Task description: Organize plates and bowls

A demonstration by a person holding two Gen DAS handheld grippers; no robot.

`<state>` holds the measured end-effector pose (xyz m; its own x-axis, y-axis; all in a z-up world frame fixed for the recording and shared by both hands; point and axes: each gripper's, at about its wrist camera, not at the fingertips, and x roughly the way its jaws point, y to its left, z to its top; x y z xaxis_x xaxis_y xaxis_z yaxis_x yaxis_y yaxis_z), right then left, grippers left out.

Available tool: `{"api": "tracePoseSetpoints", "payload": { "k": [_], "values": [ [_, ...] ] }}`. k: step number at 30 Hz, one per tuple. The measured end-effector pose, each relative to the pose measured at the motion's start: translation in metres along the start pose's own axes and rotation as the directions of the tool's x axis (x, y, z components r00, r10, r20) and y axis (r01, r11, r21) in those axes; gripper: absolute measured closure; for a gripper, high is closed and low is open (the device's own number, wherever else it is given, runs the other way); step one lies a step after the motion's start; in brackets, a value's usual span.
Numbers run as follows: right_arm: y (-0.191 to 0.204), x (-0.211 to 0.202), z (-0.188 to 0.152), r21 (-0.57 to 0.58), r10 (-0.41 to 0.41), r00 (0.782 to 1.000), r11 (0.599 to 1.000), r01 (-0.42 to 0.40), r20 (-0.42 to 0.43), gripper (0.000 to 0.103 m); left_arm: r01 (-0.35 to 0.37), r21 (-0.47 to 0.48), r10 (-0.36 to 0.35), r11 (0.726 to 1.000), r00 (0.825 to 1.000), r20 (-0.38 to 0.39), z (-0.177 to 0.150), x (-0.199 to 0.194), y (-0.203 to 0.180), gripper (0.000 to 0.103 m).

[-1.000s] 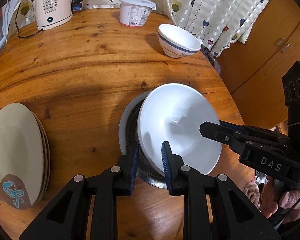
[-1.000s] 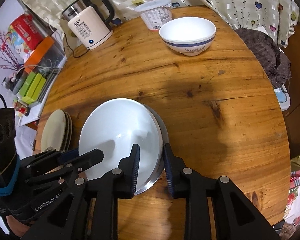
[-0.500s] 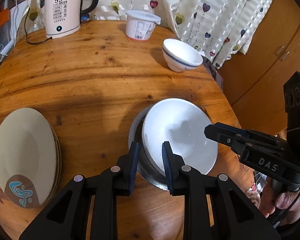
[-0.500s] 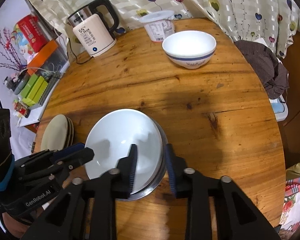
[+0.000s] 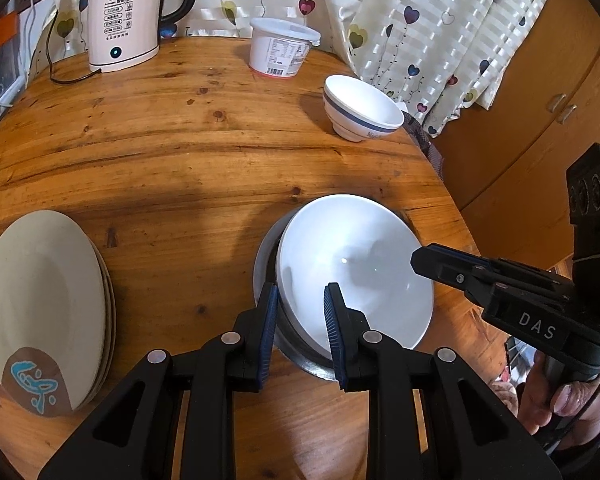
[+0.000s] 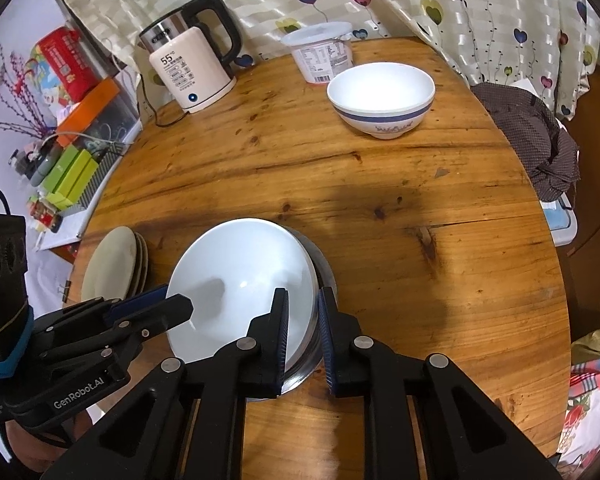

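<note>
Round varnished wooden table (image 5: 204,152) fills both wrist views. At its near edge, about six o'clock, a wide white ceramic bowl (image 5: 352,268) sits nested and tilted inside a larger grey metal bowl (image 5: 266,252), whose rim shows on either side. Stack of cream round plates (image 5: 40,304), top one with a blue-and-brown mark, lies at nine o'clock of the bowls, well apart. Cream electric kettle (image 5: 122,28) with black handle stands at the far edge, eleven o'clock. White plastic tub (image 5: 280,50) with lid at twelve o'clock; just beside it, toward one o'clock, a small white bowl with blue band (image 6: 380,100), upright. Left gripper (image 5: 300,320) straddles the left rims of the nested bowls, jaws part-way apart; whether pads press, cannot tell. Right gripper (image 6: 303,320) straddles the right rims, jaws closing, firm contact not clear.
</note>
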<state>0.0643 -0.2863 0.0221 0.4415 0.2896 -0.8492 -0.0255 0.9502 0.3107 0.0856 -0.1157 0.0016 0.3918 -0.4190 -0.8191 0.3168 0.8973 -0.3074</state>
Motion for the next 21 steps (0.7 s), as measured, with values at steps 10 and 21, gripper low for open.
{"api": "tracePoseSetpoints", "payload": {
  "k": [10, 21],
  "values": [
    [-0.006, -0.014, 0.001, 0.01, 0.01, 0.999, 1.0, -0.011, 0.044, 0.072, 0.001, 0.001, -0.002, 1.0, 0.999, 0.054, -0.001, -0.008, 0.002, 0.078],
    [0.004, -0.036, -0.005, -0.041, -0.016, 0.994, 0.999, 0.02, 0.106, 0.058, 0.013, -0.005, -0.012, 1.0, 0.994, 0.111, -0.003, -0.025, 0.009, 0.078]
  ]
}}
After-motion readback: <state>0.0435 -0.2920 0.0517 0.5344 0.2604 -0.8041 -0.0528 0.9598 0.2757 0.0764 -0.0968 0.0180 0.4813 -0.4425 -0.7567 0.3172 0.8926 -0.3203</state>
